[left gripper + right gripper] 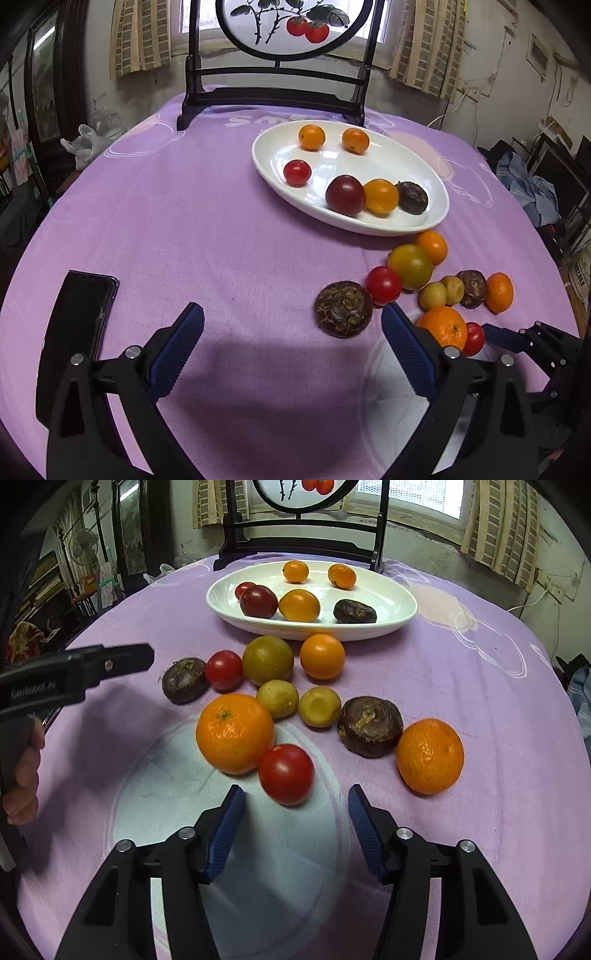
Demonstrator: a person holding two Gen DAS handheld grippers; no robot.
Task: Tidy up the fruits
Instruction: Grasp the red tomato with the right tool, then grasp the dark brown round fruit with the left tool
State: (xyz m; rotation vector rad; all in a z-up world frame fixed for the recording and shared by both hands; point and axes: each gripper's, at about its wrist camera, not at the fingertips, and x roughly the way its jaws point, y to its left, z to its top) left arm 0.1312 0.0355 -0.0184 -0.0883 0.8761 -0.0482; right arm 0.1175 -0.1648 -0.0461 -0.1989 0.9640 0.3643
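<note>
Red tomato [286, 773] just ahead of spread right tool [295, 814] | left tool [291, 332] spread, empty

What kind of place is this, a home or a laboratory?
Most likely a lived-in home: a table under a purple cloth, curtains beside a window, a decorative painted screen and a white dish of fruit.

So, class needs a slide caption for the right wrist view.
Open right tongs near a tomato; six fruits on the plate.
</note>
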